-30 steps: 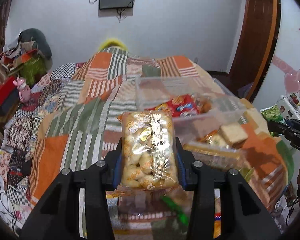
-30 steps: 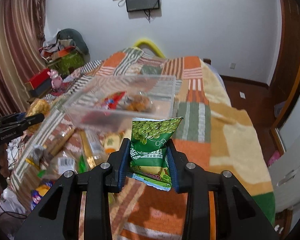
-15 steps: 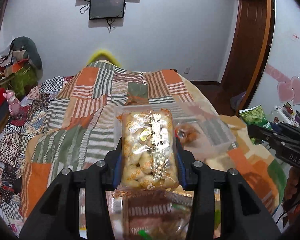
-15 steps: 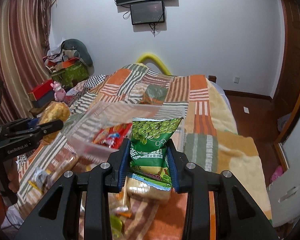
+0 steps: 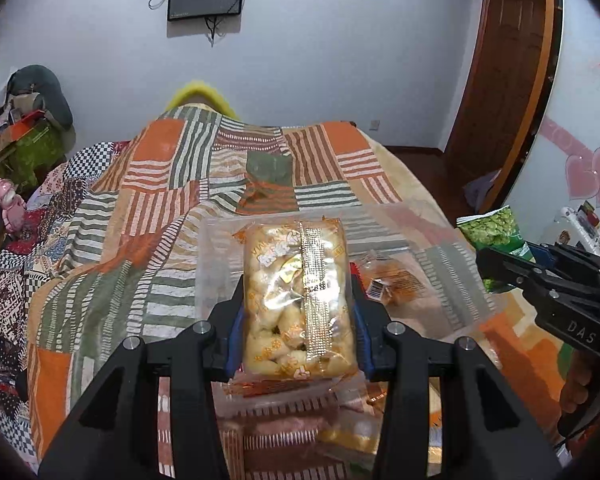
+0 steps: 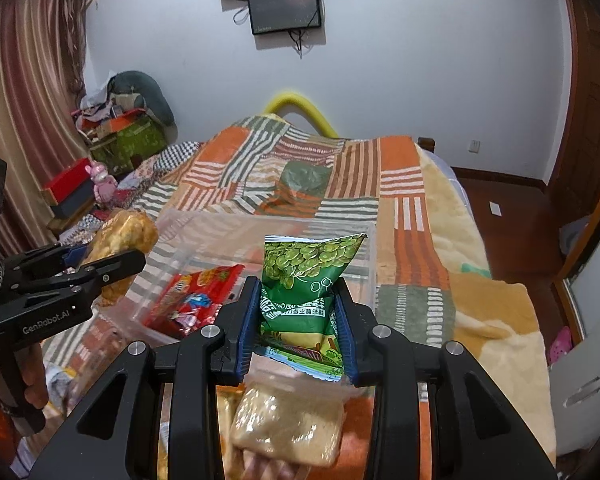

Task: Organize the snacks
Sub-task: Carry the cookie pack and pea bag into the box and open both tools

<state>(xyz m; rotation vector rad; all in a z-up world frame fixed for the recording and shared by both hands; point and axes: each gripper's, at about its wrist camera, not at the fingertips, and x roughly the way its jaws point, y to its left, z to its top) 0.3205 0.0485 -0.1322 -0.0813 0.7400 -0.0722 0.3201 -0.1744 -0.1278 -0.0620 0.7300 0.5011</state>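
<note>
My left gripper point(image 5: 298, 320) is shut on a clear bag of yellow puffed snacks point(image 5: 298, 300) and holds it over the near edge of a clear plastic box point(image 5: 440, 232) on the bed. My right gripper point(image 6: 298, 320) is shut on a green pea snack bag point(image 6: 304, 276) and holds it above the same box point(image 6: 364, 240). The box holds a red packet point(image 6: 196, 296) and orange wrapped snacks point(image 5: 396, 280). Each gripper shows in the other's view: the right one point(image 5: 512, 256) at the right, the left one point(image 6: 100, 260) at the left.
Loose snack packs lie on the patchwork quilt point(image 5: 160, 208) below the grippers, among them a clear bag of beige wafers point(image 6: 288, 424). A pink toy point(image 6: 102, 184) and boxes stand left of the bed. A wooden door point(image 5: 500, 80) is at the right.
Both grippers have risen and moved forward toward the box with their bags still held. The box now lies right under and ahead of both bags.
</note>
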